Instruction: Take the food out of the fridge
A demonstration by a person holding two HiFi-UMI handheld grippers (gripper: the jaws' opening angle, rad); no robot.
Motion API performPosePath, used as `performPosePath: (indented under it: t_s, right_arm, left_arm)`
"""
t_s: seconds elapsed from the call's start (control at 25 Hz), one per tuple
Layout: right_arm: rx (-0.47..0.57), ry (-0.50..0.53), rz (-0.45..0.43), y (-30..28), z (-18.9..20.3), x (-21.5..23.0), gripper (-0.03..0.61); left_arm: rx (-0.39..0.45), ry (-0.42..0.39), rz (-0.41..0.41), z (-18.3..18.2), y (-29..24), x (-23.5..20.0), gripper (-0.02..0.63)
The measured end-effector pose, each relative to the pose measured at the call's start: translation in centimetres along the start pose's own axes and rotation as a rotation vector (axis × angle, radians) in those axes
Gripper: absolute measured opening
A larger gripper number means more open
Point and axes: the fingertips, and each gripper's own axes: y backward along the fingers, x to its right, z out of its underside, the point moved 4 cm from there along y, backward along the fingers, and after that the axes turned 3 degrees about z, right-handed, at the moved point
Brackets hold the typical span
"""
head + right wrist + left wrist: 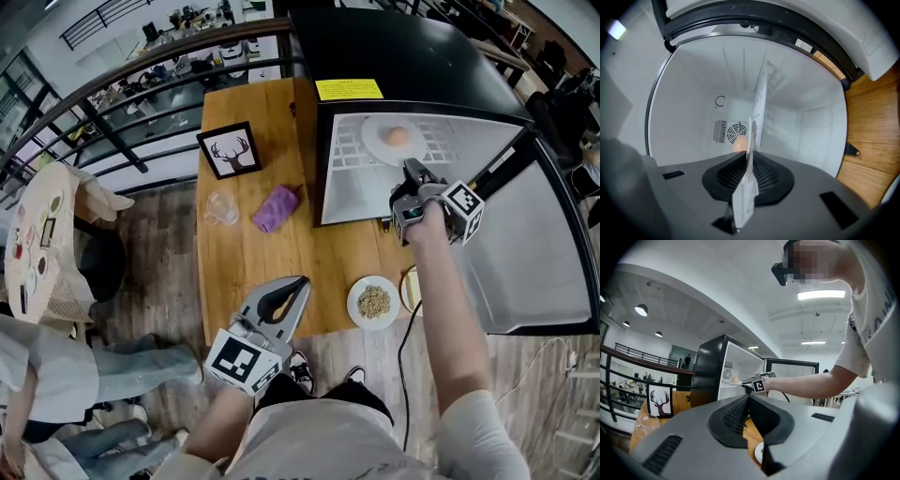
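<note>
– Wooden table (244, 272): what stands on it, far to near?
– One framed deer picture (230, 150), far left. One glass (221, 207) and one purple cloth (275, 208), side by side, mid-table. One dish of grains (373, 302), at the near edge, right of centre.

– And the black fridge (394, 47)?
– At the table's far right. Its door (534, 253) is swung open to the right and the inside is white.

– Where is the food (397, 137)?
– One round, pale-orange piece, kind not determinable. It lies on a white plate (375, 142), and the plate rests on the wire shelf (345, 150) inside the fridge.

– State of the right gripper (412, 171)?
– It is held out at arm's length to the fridge opening. In the right gripper view the jaws (751, 157) pinch the near rim of the plate (757, 112), which shows edge-on between them. The food (739, 143) sits beyond the jaws, just left of that edge.

– State of the left gripper (300, 281)?
– It is at the table's near edge, left of the dish of grains and well apart from the fridge. In the left gripper view the jaws (748, 401) are pressed together with nothing between them.
</note>
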Motion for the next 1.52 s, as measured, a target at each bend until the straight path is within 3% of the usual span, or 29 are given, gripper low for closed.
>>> performPosePath:
  t_s: [0.36,0.88,1.52]
  right_arm:
    - [-0.001,-0.067,-0.045,0.2,-0.2,0.2,0.031]
    - [-0.003,-0.031,-0.154,2.0,0.1,-2.0,0.028]
    - [-0.095,0.012,-0.248,13.5,4.5,0.5,0.028]
  left_arm:
    - [0.0,0.004,-0.001,0.0,0.2,0.0,0.008]
    - [0.005,0.002,-0.001,-0.1,0.6,0.5,0.008]
    - [0.012,0.003,-0.028,-0.4,1.8,2.4,0.008]
